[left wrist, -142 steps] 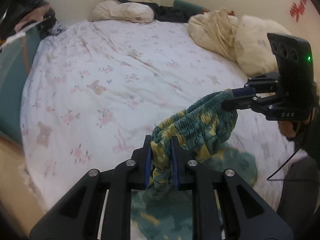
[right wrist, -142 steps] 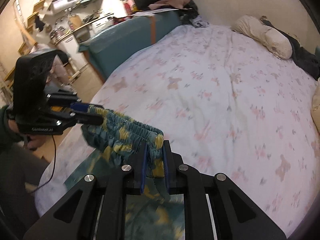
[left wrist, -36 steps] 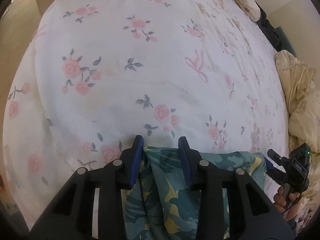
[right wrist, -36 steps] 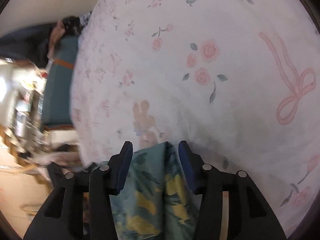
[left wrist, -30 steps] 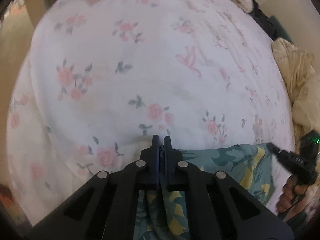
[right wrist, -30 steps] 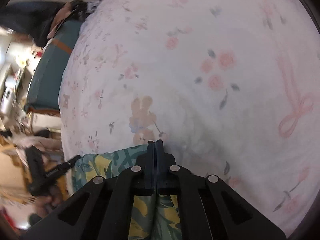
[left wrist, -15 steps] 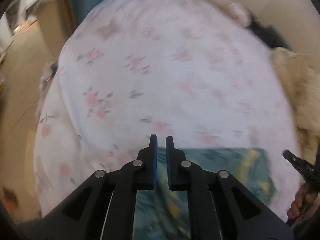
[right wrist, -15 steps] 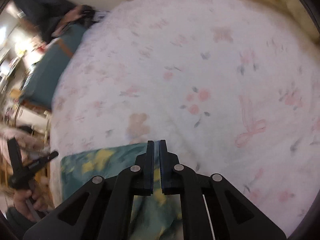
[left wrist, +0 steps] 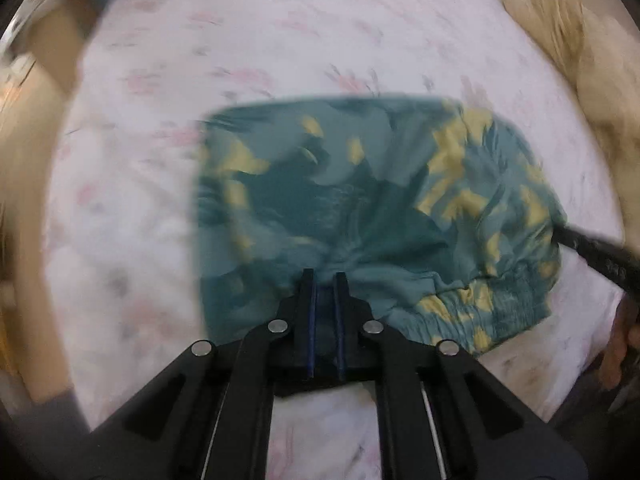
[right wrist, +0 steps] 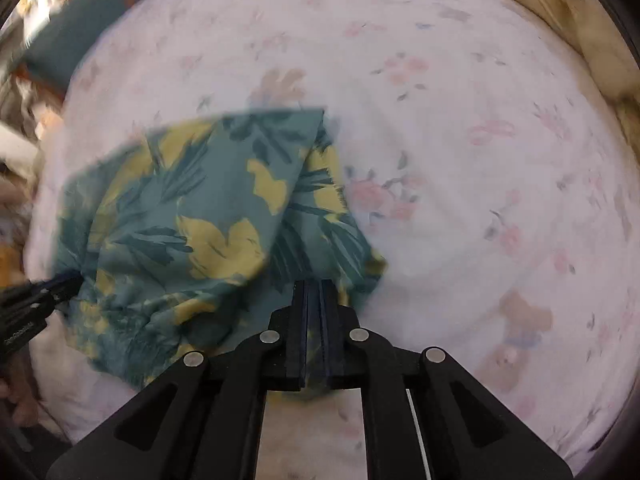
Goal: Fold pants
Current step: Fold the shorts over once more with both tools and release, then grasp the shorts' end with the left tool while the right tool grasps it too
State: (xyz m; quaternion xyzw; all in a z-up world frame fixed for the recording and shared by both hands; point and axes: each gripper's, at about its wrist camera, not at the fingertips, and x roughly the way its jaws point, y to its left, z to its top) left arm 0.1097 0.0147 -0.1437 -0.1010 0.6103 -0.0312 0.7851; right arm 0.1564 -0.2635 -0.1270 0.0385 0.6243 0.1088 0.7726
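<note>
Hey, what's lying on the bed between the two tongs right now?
Only the pants, spread over the floral bed sheet. In the left wrist view they span from the left tongs across to the right tongs.

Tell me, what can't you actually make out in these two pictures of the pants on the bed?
- Left wrist view: motion blur smears the pants and the bedsheet print.
- Left wrist view: the right gripper is cut off by the edge; only a dark bar shows.
- Right wrist view: the pants' near edge hides behind the gripper body.
- Right wrist view: the left gripper's grip is blurred.
</note>
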